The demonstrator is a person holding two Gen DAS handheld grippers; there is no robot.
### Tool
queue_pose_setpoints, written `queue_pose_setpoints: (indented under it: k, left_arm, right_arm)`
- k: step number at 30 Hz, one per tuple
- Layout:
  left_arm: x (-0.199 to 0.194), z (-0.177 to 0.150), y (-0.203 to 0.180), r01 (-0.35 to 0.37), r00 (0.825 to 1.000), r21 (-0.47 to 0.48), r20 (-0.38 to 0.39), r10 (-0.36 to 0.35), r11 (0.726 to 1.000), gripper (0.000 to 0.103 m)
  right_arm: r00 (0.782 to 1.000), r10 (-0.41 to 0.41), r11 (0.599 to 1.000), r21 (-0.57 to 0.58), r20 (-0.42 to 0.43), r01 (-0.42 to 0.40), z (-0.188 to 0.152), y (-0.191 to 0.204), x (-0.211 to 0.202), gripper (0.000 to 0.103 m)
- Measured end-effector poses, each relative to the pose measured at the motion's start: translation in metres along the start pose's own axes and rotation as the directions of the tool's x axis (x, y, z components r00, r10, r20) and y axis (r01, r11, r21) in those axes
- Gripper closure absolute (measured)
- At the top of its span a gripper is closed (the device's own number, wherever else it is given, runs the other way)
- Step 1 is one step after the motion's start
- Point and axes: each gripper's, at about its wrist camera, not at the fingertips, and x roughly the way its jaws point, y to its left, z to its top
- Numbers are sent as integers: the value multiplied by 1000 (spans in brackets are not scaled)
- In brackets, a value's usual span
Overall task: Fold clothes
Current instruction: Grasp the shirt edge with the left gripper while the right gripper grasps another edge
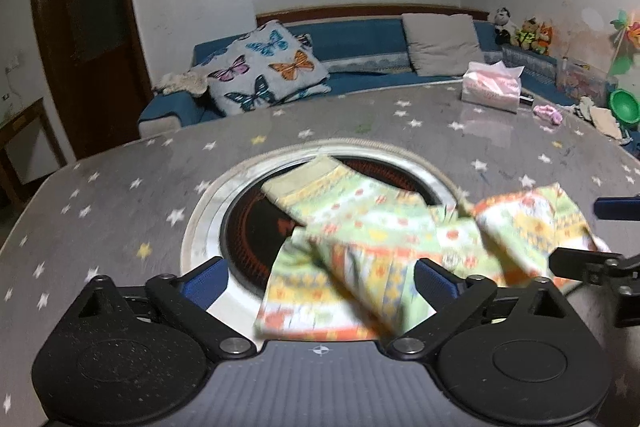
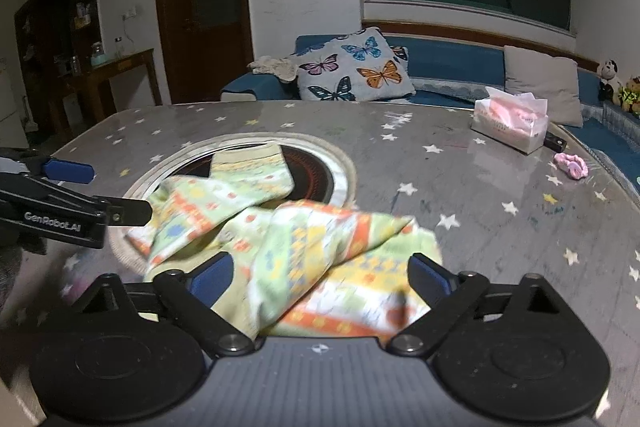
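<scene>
A small garment (image 1: 360, 227) printed in green, yellow and orange lies crumpled on the grey star-patterned table (image 1: 120, 195). It partly covers the round dark burner (image 1: 248, 227) set into the table. My left gripper (image 1: 320, 279) stands open, with the garment's near left hem between its fingers; the pads are apart from the cloth. In the right wrist view the same garment (image 2: 288, 235) lies bunched between the fingers of my open right gripper (image 2: 322, 273). The left gripper (image 2: 104, 191) shows at that view's left edge, and the right gripper (image 1: 592, 233) at the left wrist view's right edge.
A pink tissue pack (image 1: 492, 87) and a pink scrunchie (image 1: 548, 113) lie at the table's far right. A green bowl (image 1: 624, 105) sits at the right edge. Behind the table is a blue sofa with a butterfly cushion (image 1: 264, 71).
</scene>
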Motion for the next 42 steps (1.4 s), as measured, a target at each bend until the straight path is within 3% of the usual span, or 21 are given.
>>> queue_pose_setpoints:
  k: [4,9,12,14,17,21,24,32,34,39,42]
  left_arm:
    - [17,19,-8,31,999,26,8,-31,999,14]
    - [41,38,-23,104,995,62,-7,-104,993,16]
    - [58,44,-35,140,990,101,-27,-138,985,16]
    - [75,46,-41,127,991,112,-61,-120,986,20]
    - [96,45,-39,133,985,97,-120,-121,986,39]
    - [108,39,-33,155,976,81,-168,-140,984,90]
    - [101,34,-19,167,975,54,-156,-157,984,100]
    - [75,42,-9,190,977,25,-102,-187,981,95]
    - [73,45,-16,201,976,39,-98,-196,979,68]
    - [88,50,-39,212,972,86,-123,-201,973,54]
    - [101,52,-48,208,970,104,-150,-191,973,53]
  right_arm:
    - [1000,16,999,-35,-14,-17,7,7,14,21]
    - [998,45,993,-103,-45,-49,6,26,31,34]
    - [999,10,988,-151,-50,-18,2,34,36,46]
    - [999,-5,987,-158,-51,-3,-1,34,36,53]
    - [999,-5,991,-130,-51,-2,-3,26,30,69]
    - [999,-2,995,-98,-43,-3,-3,17,21,83]
    - [999,-1,996,-88,-36,-3,-4,15,15,89]
    - [1000,-8,995,-95,-18,7,2,19,14,86]
    - [1000,-5,995,-102,-6,4,4,22,13,83]
    - [1000,22,992,-122,-10,-23,3,28,17,77]
    - [999,26,988,-150,-19,-28,-1,34,23,77]
